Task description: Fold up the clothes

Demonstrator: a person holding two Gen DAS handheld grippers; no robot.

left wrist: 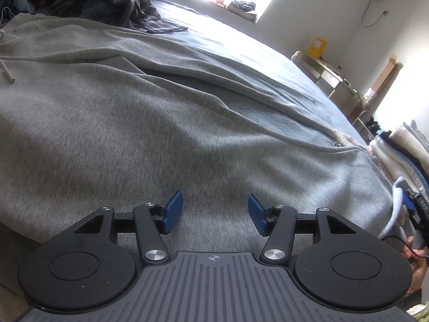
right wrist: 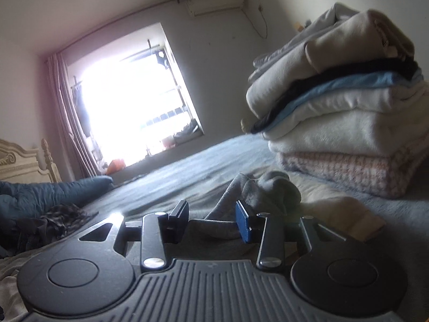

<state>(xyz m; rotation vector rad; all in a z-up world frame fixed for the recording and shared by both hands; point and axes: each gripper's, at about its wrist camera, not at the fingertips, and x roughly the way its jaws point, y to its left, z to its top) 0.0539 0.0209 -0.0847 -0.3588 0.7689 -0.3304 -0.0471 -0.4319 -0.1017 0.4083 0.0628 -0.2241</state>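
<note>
Nearest the lens in the left wrist view is the left gripper [left wrist: 215, 212], low in the frame, its blue pads standing apart with only flat cloth showing in the gap and nothing pinched. Under it the grey hoodie [left wrist: 112, 112] is spread over the bed [left wrist: 268, 61] and fills most of the left and centre of the frame. A drawstring [left wrist: 6, 73] lies at the left edge, and the sleeve runs off toward the right edge. So the garment's long axis reads roughly from the left of the frame to the right, hood end at the left, though the hem is not clearly shown.

In the right wrist view the right gripper [right wrist: 211, 222] sits at lower centre, its jaws closed on a bunched grey fold of the sleeve [right wrist: 268, 190]. The cloth passes between the pads and piles up just beyond them. The stack of folded clothes [right wrist: 343, 112] rises at the right of that frame, close to the held cloth.

The chief risk, as I judge it, is that carrying the sleeve across could brush that stack and topple it. The bunched grip could also lay the sleeve down twisted. With the left pads apart, the body could drag and wrinkle as the sleeve is pulled.
</note>
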